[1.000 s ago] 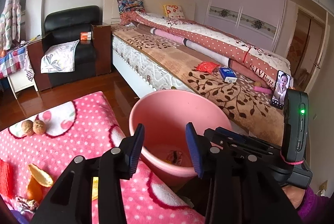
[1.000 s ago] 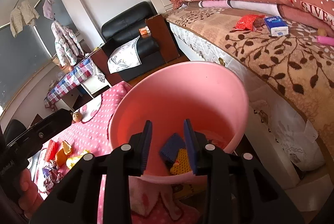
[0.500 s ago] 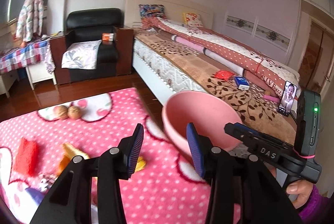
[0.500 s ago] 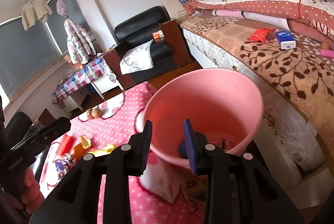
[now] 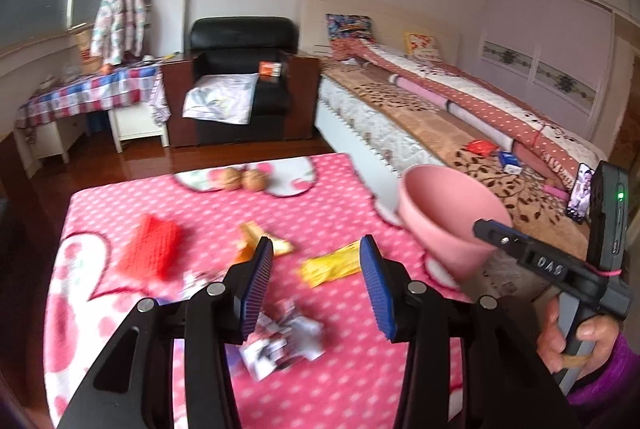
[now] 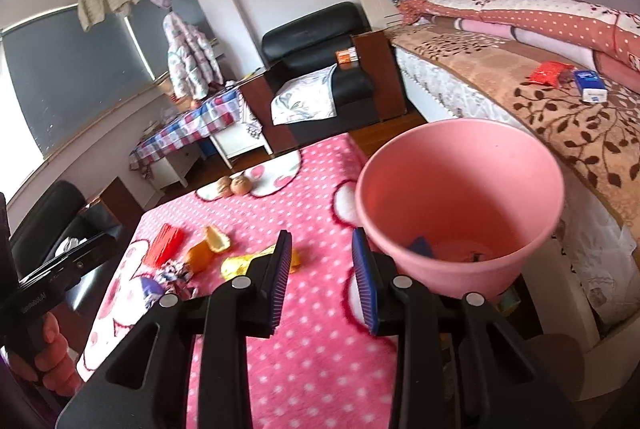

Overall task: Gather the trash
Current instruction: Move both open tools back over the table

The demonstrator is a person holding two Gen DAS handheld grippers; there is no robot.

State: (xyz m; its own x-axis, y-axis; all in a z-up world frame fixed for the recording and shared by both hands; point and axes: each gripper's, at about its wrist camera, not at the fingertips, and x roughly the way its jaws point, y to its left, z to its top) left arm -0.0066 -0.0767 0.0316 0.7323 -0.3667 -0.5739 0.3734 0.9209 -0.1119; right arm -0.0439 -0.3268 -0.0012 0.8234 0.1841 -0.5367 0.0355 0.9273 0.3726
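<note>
Both grippers have swung from the pink bin (image 6: 460,205) off the table's right edge toward mid-table trash; left gripper (image 5: 316,283), empty and opening, should next close on the crumpled wrapper (image 5: 280,345), right gripper (image 6: 320,271) part-open, empty.

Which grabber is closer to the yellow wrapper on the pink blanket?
Left. The left gripper hangs right over the yellow wrapper, jaws opening and empty. The right gripper sits farther off, beside the pink bucket.
</note>
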